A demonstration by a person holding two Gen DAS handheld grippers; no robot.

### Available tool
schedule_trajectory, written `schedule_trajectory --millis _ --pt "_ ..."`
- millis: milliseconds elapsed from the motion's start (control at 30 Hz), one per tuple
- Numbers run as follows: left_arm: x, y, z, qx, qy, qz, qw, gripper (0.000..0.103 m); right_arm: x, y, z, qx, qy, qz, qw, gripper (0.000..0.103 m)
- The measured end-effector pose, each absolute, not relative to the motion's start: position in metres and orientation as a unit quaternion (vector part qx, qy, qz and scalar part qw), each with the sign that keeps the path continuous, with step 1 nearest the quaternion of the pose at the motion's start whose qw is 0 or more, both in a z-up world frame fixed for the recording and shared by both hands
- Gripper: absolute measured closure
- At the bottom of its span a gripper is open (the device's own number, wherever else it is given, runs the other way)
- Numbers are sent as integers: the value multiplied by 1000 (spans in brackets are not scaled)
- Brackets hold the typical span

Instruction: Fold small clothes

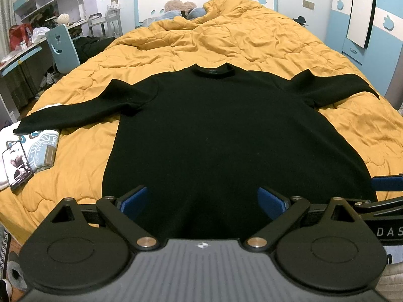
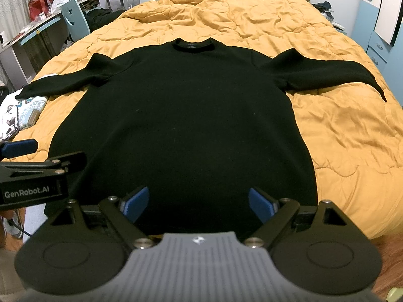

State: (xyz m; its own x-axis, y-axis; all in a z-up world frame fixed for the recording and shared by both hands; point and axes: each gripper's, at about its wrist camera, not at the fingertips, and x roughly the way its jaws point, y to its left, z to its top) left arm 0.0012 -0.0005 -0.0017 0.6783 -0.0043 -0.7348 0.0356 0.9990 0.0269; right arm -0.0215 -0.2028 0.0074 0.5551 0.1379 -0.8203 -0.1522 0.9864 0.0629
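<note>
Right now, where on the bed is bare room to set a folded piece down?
Bare quilt lies right of the black sweater, below its right sleeve. Left is crowded: a printed white garment and a phone.

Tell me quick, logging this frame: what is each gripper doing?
Left gripper: open, holding nothing, above the black sweater's hem.
Right gripper: open, holding nothing.

Before my blue-padded black tongs lies a plain black sweater on a mustard-yellow quilt.
</note>
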Motion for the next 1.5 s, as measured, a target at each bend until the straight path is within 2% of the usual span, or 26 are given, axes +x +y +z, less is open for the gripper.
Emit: schedule_trajectory --millis 1500 --pt "2 0 -1 18 403 -12 915 0 -23 -197 3 -9 468 86 880 20"
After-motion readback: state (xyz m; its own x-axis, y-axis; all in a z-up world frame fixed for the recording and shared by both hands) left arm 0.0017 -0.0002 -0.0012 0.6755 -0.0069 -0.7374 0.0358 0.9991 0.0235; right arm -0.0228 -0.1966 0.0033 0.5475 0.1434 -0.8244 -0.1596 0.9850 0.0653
